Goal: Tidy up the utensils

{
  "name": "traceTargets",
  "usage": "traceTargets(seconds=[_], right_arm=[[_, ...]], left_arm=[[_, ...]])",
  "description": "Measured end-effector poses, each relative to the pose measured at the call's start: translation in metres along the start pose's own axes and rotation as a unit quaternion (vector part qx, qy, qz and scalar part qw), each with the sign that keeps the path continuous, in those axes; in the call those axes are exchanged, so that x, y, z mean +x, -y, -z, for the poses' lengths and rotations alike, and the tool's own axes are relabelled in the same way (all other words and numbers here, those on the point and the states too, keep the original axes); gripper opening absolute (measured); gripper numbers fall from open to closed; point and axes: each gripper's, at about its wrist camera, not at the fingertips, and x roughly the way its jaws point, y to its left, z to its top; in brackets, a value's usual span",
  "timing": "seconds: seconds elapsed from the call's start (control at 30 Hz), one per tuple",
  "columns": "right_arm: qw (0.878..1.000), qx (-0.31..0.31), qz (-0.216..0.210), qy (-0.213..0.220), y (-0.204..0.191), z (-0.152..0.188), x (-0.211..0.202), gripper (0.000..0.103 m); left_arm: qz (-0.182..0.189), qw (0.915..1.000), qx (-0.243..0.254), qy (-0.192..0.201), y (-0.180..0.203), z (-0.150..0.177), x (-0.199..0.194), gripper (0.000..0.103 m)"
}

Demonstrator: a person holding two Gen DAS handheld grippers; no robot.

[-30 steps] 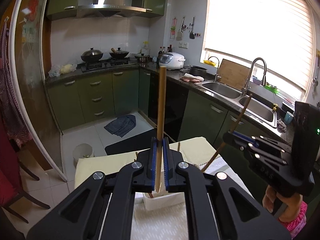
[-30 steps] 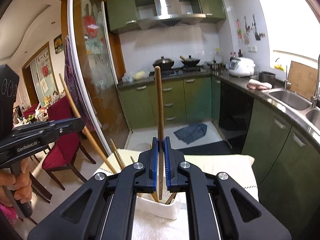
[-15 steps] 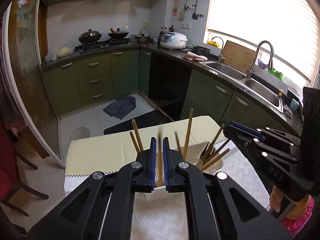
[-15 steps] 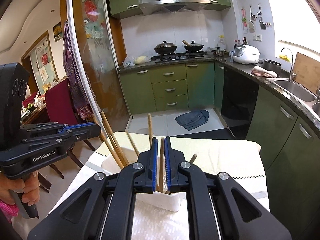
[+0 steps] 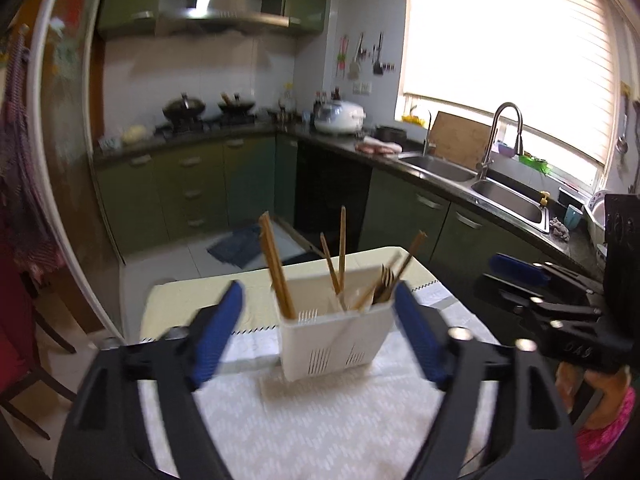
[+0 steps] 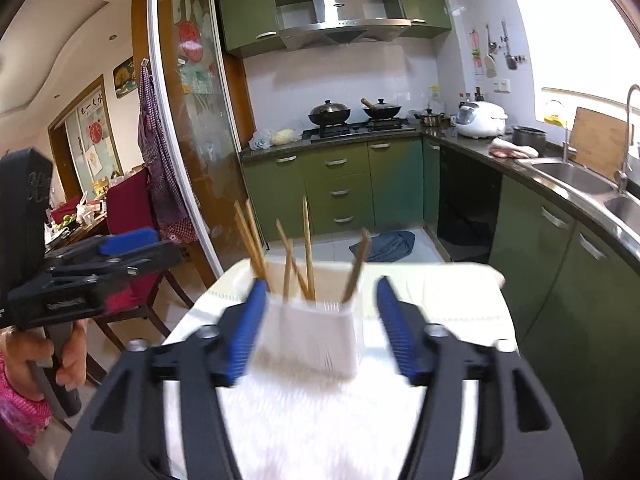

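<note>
Both tongs have just been opening and now stand spread with nothing pinched: the left tongs and the right tongs each frame the white utensil holder without touching it. The holder stands upright on the cloth-covered bench, with wooden chopsticks leaning inside its compartments beside a dark fork.

Both hand-held units have matte black angular bodies with silver round screws at the linkage joints. The left gripper and right gripper carry ribbed blue pads on their fingers. The person's pink patterned sleeve shows at the wrist.
</note>
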Motion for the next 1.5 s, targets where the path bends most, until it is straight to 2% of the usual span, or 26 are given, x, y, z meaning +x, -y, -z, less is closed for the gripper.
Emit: traceTargets(seconds=[0.03, 0.1, 0.2, 0.33, 0.47, 0.6, 0.8, 1.07, 1.5], right_arm=[[1.0, 0.0, 0.003, -0.002, 0.001, 0.012, -0.012, 0.079], [1.0, 0.0, 0.008, -0.004, 0.004, 0.035, -0.032, 0.09], [1.0, 0.004, 0.014, -0.006, 0.006, 0.074, -0.063, 0.098], [1.0, -0.012, 0.029, 0.0, 0.0, 0.121, -0.104, 0.098], [0.998, -0.036, 0.037, 0.038, -0.019, 0.147, -0.155, 0.098], [0.996, -0.043, 0.032, 0.071, -0.04, 0.149, -0.198, 0.098], [0.995, -0.05, 0.05, 0.074, -0.061, 0.145, -0.22, 0.098], [0.991, -0.061, 0.088, 0.078, -0.069, 0.144, -0.22, 0.098], [0.992, -0.074, 0.08, 0.063, -0.079, 0.14, -0.202, 0.098]], left_arm=[[-0.004, 1.0, 0.001, 0.006, 0.003, 0.01, -0.009, 0.086], [-0.013, 0.9998, -0.004, 0.014, 0.005, 0.031, -0.027, 0.091], [-0.025, 0.9991, -0.018, 0.029, 0.008, 0.069, -0.057, 0.096], [-0.037, 0.998, -0.042, 0.029, 0.006, 0.103, -0.087, 0.096], [-0.043, 0.9974, -0.047, 0.034, 0.008, 0.116, -0.122, 0.096], [-0.055, 0.9959, -0.038, 0.06, 0.018, 0.12, -0.162, 0.096], [-0.038, 0.9964, -0.035, 0.067, 0.032, 0.125, -0.185, 0.096], [-0.037, 0.9975, -0.029, 0.053, 0.04, 0.127, -0.18, 0.096], [-0.048, 0.997, -0.033, 0.051, 0.032, 0.128, -0.184, 0.096]])
